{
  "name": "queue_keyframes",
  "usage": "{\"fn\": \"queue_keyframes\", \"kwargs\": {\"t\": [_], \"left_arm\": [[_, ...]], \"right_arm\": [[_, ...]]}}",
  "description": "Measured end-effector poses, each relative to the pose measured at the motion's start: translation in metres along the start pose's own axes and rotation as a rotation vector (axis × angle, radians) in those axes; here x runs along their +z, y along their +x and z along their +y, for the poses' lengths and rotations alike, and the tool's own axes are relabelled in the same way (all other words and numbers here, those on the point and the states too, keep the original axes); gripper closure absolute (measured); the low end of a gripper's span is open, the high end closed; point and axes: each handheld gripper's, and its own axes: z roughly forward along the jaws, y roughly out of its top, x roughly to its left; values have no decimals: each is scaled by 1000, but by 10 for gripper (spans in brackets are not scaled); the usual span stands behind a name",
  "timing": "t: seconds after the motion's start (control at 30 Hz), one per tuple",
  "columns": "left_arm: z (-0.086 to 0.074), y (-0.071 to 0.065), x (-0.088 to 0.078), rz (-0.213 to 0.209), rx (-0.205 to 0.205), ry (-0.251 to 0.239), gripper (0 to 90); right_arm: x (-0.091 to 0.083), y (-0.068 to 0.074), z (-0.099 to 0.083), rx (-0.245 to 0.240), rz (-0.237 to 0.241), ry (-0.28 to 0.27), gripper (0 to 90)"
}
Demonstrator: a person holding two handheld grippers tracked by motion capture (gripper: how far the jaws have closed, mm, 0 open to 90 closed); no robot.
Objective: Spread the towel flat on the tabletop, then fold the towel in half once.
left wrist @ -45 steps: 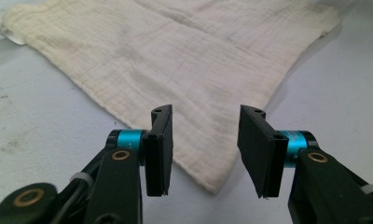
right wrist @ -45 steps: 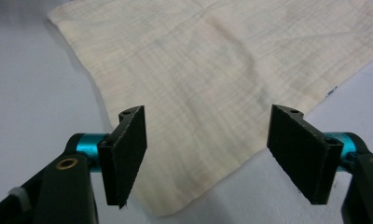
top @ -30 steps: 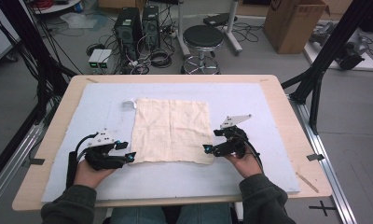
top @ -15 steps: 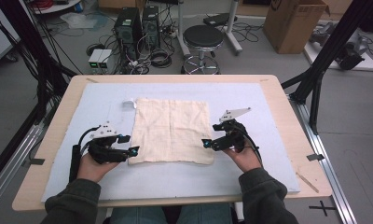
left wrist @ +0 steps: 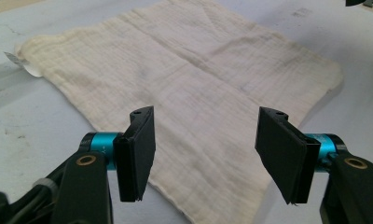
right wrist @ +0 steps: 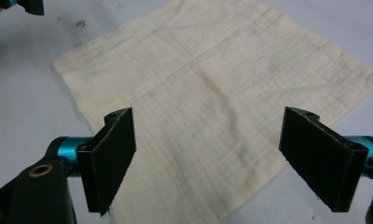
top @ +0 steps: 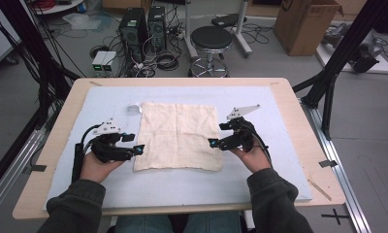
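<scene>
Looking down, high view: your cloth [top: 178, 136] lies flat on the pale blue surface [top: 279, 160], about in the middle, between your two hands.
Left tool, high view: your left tool [top: 139, 149] sits just beside the cloth's left edge, near the front corner. A second ago it was lower and closer to you; now it is lifted a bit. Its jaws have just been opening, with nothing between them.
Right tool, high view: your right tool [top: 213, 142] is at the cloth's right edge. It has lifted too.
What that means: both corners look let go, so the cloth seems laid out, and a fresh grab or fold may come next.
Left gripper view: the two black flat jaws stand wide apart, released, above the cloth [left wrist: 189, 102]. The cloth is cream, soft and thin, with a fine crinkly weave and faint fold lines. A small white tag [left wrist: 28, 67] peeks out at its far corner.
Right gripper view: the jaws gape wide and hold nothing. The cloth [right wrist: 212, 107] below is square, a little wrinkled, with a cross of old creases.
</scene>
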Motion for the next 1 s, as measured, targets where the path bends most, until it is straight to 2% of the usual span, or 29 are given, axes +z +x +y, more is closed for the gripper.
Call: {"fn": "queue_keyframes", "kwargs": {"t": [0.2,0.33,0.43,0.5,0.63,0.77,1.0], "left_arm": [[4,5,1,2,-27,-10,384],[9,10,0,-6,-26,-4,402],[17,13,-1,-9,-22,-4,413],[21,14,-1,10,-18,-3,397],[31,19,-1,19,-15,-9,367],[36,27,2,26,-48,-8,331],[48,46,6,15,-76,-9,374]], "right_arm": [[-1,-7,9,7,4,1,181],[-3,-12,17,13,8,-16,191],[-4,-15,22,8,6,-8,192],[-4,-16,25,3,-2,-6,192],[-3,-21,33,-2,-9,-4,191],[1,-31,44,28,-6,-6,160],[6,-47,64,34,-23,10,164]]}}
